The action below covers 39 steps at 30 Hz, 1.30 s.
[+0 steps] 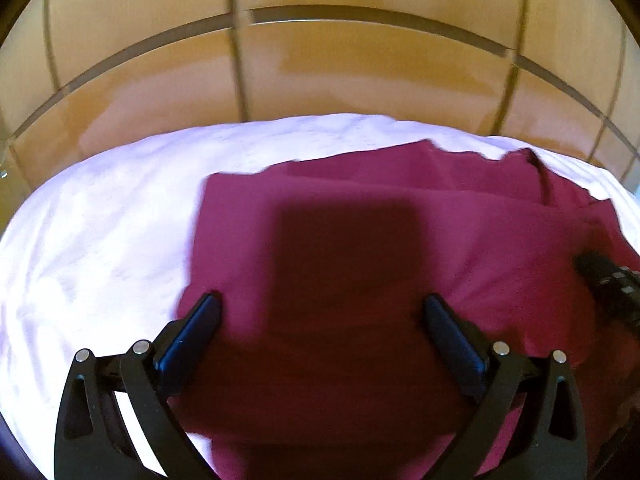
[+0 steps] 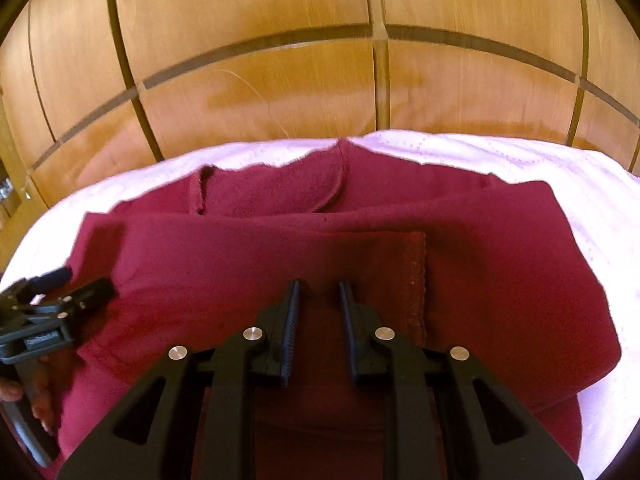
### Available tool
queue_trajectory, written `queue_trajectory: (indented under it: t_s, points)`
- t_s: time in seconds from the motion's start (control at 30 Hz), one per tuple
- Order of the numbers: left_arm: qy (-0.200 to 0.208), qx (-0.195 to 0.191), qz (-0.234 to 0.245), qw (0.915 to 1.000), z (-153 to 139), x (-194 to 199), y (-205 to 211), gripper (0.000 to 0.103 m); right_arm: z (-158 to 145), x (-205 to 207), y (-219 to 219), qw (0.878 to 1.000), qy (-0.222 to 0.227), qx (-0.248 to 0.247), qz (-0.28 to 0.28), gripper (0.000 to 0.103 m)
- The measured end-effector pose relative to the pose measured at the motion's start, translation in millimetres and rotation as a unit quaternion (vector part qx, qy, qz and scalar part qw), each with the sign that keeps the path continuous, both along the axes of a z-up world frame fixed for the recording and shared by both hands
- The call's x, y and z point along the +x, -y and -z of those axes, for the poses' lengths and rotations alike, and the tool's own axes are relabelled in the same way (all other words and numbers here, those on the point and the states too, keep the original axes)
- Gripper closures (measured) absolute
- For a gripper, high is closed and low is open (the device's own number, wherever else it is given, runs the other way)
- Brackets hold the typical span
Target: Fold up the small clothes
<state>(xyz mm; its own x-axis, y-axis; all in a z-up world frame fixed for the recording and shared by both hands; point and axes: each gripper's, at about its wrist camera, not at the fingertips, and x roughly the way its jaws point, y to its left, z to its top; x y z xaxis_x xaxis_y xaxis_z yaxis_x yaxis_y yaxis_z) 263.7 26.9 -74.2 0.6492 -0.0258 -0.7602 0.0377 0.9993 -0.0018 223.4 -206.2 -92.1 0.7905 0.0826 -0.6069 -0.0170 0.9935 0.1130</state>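
Garment [image 2: 280, 248], maroon fleece, lies partly folded on white cloth-covered surface [image 2: 520, 160], filling centre of both frames; folded-over flap with stitched hem at centre right of right-wrist view. Right gripper [image 2: 320, 286] at lower centre, jaws narrowly parted just above flap, nothing visibly pinched; likely just let fold go so it stays flat. Left gripper [image 1: 322, 300] at bottom of own frame, jaws spread wide, empty, hovering over garment's left side, seemingly ready for next grab. Wood-panelled wall [image 2: 280, 40] behind.
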Motion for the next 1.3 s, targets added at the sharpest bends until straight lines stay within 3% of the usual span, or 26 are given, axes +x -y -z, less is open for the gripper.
queue_trajectory:
  t_s: [0.03, 0.07, 0.17, 0.27, 0.33, 0.57, 0.7, 0.93, 0.97, 1.03, 1.1, 1.3]
  points:
    - [0.002, -0.009, -0.002, 1.0, -1.9, -4.5, -5.1, 0.002, -5.7, -5.8, 2.2, 1.0, 0.007, 0.003, 0.009, 0.065]
    - [0.005, -0.015, -0.001, 0.9999, -2.6, -8.0, -8.0, 0.002, -13.4, -14.1, 5.6, 1.0, 0.02, 0.011, 0.021, 0.061]
    - [-0.004, -0.009, 0.005, 0.9999, 4.6, -9.4, -6.9, 0.002, -18.7, -28.4, 13.5, 0.999, 0.018, 0.022, 0.036, 0.061]
    - [-0.022, -0.001, 0.002, 0.9998, 13.1, -0.2, -2.7, 0.002, 4.1, -21.3, 15.3, 0.998, -0.043, 0.005, 0.041, 0.061]
    - [-0.023, -0.001, 0.001, 0.9997, 14.7, 1.4, -2.8, 0.002, 7.0, -22.8, 16.9, 0.998, -0.033, 0.011, 0.044, 0.06]
    - [-0.02, -0.01, 0.001, 0.9997, 15.7, 0.8, -6.8, 0.002, 12.2, -21.2, 1.2, 0.996, -0.024, -0.048, 0.065, 0.053]
    - [-0.018, 0.002, -0.002, 0.9998, 8.1, -4.5, -2.8, 0.002, 11.7, -22.3, 9.9, 0.998, -0.021, -0.025, 0.061, 0.052]
    - [-0.002, -0.002, -0.014, 0.9999, -1.4, -65.1, -10.8, 0.002, 10.8, -27.2, 15.4, 0.998, -0.007, -0.003, 0.056, 0.052]
    - [-0.004, -0.009, -0.01, 0.9999, -1.8, -74.6, -12.8, 0.002, 8.4, -32.2, 21.3, 0.998, 0.007, 0.016, 0.054, 0.049]
    - [-0.016, -0.027, -0.004, 0.9995, 0.9, -95.5, -18.6, 0.002, 0.0, -50.1, 36.4, 0.995, 0.042, 0.048, 0.079, 0.029]
    - [-0.03, -0.033, -0.004, 0.999, 4.8, -113.7, -27.2, 0.002, -8.1, -67.1, 48.8, 0.991, 0.054, 0.067, 0.103, 0.027]
    - [-0.043, -0.047, -0.003, 0.998, 11.5, -140.3, -47.2, 0.002, 1.8, -100.0, 64.9, 0.992, -0.014, 0.085, 0.092, 0.027]
